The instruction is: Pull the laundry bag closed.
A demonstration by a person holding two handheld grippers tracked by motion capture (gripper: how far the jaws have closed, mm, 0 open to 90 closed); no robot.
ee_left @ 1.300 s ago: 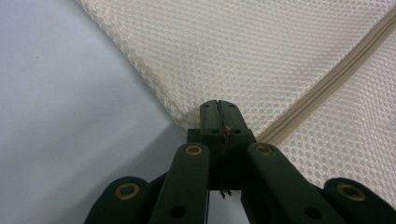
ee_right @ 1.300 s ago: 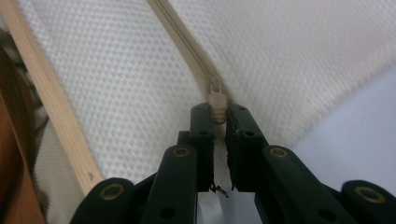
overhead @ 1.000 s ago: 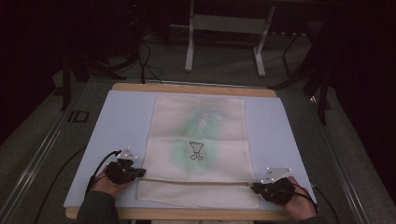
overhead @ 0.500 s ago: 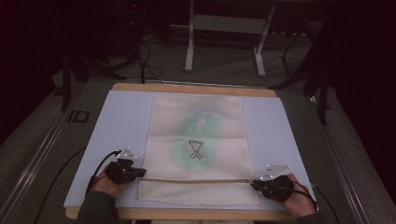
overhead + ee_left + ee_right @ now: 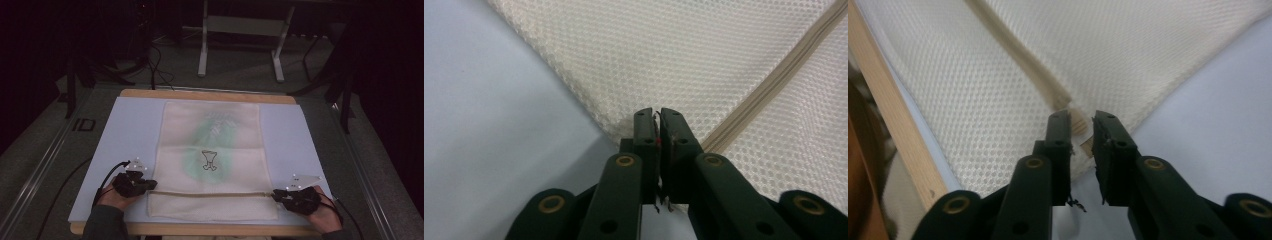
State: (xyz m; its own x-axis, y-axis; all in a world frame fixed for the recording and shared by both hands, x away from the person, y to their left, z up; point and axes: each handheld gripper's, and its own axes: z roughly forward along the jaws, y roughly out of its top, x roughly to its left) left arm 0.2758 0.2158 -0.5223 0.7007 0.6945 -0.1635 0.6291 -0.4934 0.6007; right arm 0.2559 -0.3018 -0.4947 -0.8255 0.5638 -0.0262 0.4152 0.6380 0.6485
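A cream mesh bag [image 5: 212, 160] lies flat on the pale blue mat [image 5: 130, 130] that covers the tabletop [image 5: 200, 93], its long axis running from near to far. A tan zipper [image 5: 210, 193] crosses the bag from left to right close to its near edge. A faint green shape and a small dark outline print [image 5: 210, 160] show through the mesh at the centre; what they belong to is hard to make out.

The left gripper [image 5: 145, 185] sits at the near left edge of the bag, at the left end of the zipper. In the left gripper view its jaws are pressed together on the bag's edge [image 5: 624, 125], with only a thin slit between them; the zipper [image 5: 774, 80] runs off to the upper right.

The right gripper [image 5: 278, 195] sits at the right end of the zipper. In the right gripper view its jaws stand apart, with the zipper end [image 5: 1079, 122] in the gap between them; whether the jaws touch it cannot be told. The wooden tabletop edge [image 5: 898, 135] shows at the left there.

Both hands are cut off at the bottom of the high view, and the surroundings are dark.
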